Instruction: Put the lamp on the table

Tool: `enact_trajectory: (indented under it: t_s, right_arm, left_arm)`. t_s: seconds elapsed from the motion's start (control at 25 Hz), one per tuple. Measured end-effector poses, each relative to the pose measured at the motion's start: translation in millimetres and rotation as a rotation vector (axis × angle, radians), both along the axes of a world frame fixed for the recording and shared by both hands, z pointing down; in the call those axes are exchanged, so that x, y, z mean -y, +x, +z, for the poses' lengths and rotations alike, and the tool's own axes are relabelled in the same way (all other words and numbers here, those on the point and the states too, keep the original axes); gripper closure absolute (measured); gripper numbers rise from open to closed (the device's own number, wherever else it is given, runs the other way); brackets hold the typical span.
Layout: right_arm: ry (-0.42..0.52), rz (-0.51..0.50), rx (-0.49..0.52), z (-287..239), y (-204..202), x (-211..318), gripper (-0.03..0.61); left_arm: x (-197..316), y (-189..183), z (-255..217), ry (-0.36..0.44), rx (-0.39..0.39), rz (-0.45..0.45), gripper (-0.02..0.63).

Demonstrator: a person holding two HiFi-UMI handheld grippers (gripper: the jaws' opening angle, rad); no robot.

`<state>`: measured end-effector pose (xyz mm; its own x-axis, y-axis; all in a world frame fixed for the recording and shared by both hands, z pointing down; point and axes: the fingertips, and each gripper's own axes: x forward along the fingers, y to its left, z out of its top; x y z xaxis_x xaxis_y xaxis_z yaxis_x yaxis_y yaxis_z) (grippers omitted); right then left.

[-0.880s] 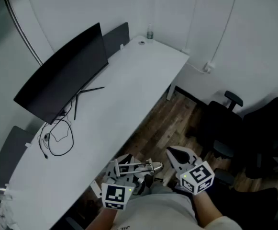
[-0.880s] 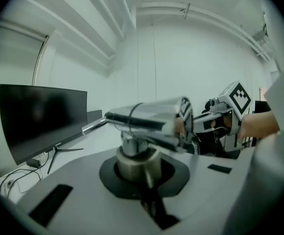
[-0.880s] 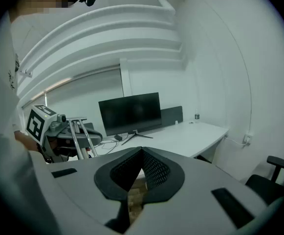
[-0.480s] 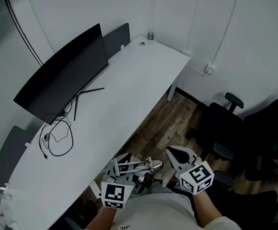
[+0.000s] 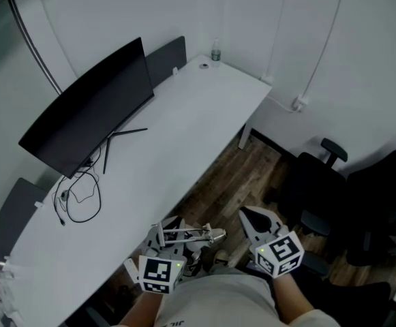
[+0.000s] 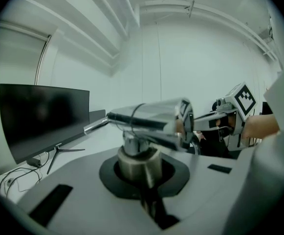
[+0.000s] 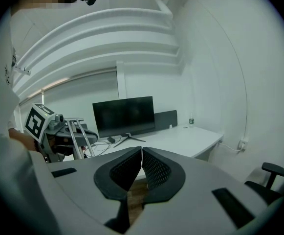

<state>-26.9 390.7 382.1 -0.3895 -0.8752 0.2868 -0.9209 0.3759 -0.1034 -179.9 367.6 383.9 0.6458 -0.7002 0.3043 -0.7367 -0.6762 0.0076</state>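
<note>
A silver folding desk lamp point(image 5: 187, 235) hangs in front of the white table's point(image 5: 184, 135) near edge, over the wooden floor. My left gripper point(image 5: 165, 242) is shut on it. In the left gripper view the lamp's round base post point(image 6: 138, 161) sits clamped between the jaws, and its folded arms and head point(image 6: 151, 117) lie across above them. My right gripper point(image 5: 254, 221) is beside it on the right, shut with nothing in it; its ribbed pads point(image 7: 149, 169) meet. The right gripper view shows the lamp's arms point(image 7: 78, 137) at the left.
A black monitor point(image 5: 88, 107) stands on the table's left side, with looped cables point(image 5: 78, 197) beside its stand. A small bottle point(image 5: 215, 48) is at the far corner. Black office chairs point(image 5: 327, 182) stand on the wood floor point(image 5: 232, 179) to the right.
My left gripper has shifted slightly left with the lamp, closer to the table's edge. The right gripper has kept its place.
</note>
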Motion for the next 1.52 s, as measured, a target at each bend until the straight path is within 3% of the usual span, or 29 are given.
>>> enact_trajectory:
  t_s: [0.44,0.84,1.52]
  right_arm:
    - [0.007,-0.001,0.011,6,62,13,0.546]
    - [-0.026,-0.043,0.020,18,70,42,0.546]
    - [-0.048,-0.034,0.034,20,111,212,0.546]
  left_arm:
    - [26,26,-10,0.022,-0.025,-0.074,0.604]
    - [63,51,-5,0.021,-0.031,-0.059,0.604]
    - [225,99,-5,0.008,-0.044,-0.033,0.603]
